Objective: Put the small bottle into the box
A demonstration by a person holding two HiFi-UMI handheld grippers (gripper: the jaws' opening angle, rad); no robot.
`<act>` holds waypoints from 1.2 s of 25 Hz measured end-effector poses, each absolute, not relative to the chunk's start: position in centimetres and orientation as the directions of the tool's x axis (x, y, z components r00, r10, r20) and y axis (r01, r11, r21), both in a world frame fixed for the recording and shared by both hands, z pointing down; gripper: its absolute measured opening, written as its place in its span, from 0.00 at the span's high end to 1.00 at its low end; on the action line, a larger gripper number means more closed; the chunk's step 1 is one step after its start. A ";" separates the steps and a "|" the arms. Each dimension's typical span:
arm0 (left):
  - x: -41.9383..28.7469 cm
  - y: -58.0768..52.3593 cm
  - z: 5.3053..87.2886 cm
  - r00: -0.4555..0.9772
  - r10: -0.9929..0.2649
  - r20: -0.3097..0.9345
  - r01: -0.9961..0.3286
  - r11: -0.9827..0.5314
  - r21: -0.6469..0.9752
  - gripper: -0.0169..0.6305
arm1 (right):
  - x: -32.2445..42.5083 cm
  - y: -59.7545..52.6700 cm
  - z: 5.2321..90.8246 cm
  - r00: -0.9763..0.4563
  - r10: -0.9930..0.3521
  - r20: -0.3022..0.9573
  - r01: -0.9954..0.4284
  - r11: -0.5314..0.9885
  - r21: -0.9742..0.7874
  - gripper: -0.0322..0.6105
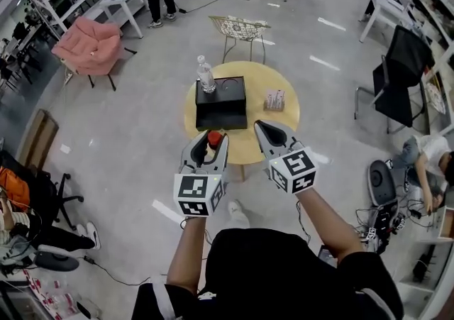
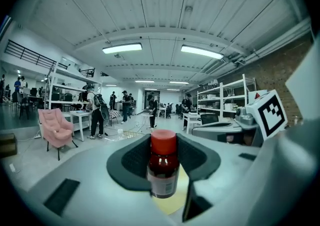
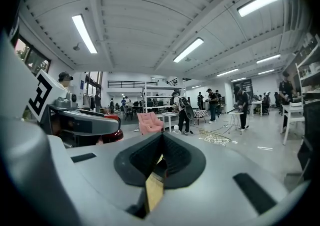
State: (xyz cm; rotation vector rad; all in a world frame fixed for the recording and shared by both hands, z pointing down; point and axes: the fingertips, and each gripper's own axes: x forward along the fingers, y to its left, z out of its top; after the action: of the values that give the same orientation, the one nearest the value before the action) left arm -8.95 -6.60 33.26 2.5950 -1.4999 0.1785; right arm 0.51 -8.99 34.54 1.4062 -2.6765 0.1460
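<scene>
A small brown bottle with a red cap (image 2: 163, 168) stands upright between the jaws of my left gripper (image 1: 211, 142), which is shut on it; in the head view only its red cap (image 1: 214, 138) shows. The gripper holds it in the air above the near edge of the round yellow table (image 1: 245, 142), just short of the black box (image 1: 221, 102). My right gripper (image 1: 268, 132) hovers beside it to the right, jaws closed together with nothing between them (image 3: 159, 162). From the right gripper view the bottle's red (image 3: 111, 133) peeks out under the left gripper.
A clear water bottle (image 1: 206, 75) stands at the box's far left corner. A small carton (image 1: 275, 101) lies on the table to the right of the box. A wire chair (image 1: 239, 31) stands behind the table, a pink armchair (image 1: 90, 47) far left, a black chair (image 1: 401, 74) right.
</scene>
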 end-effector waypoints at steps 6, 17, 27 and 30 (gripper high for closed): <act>-10.9 -11.5 34.5 0.525 -0.827 0.200 -0.850 -0.523 0.068 0.73 | -1.8 -13.8 35.3 -0.545 -0.820 0.175 -0.835 0.550 -0.024 0.95; -13.8 -17.8 38.0 0.565 -0.778 0.273 -0.817 -0.573 0.057 0.73 | -3.9 -19.7 37.6 -0.484 -0.843 0.234 -0.871 0.490 -0.037 0.95; -12.0 -20.2 41.7 0.616 -0.715 0.330 -0.777 -0.621 0.105 0.73 | -2.0 -21.9 40.6 -0.449 -0.845 0.290 -0.890 0.450 -0.067 0.95; -11.3 -21.1 43.0 0.606 -0.712 0.355 -0.777 -0.625 0.072 0.73 | -1.5 -22.9 41.6 -0.451 -0.840 0.303 -0.890 0.450 -0.078 0.95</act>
State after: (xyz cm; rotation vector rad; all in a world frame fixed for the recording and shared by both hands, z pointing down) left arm -11.35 -21.06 43.03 2.6128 -1.2302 0.4346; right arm -1.52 -22.94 41.60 1.5043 -2.4807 0.3328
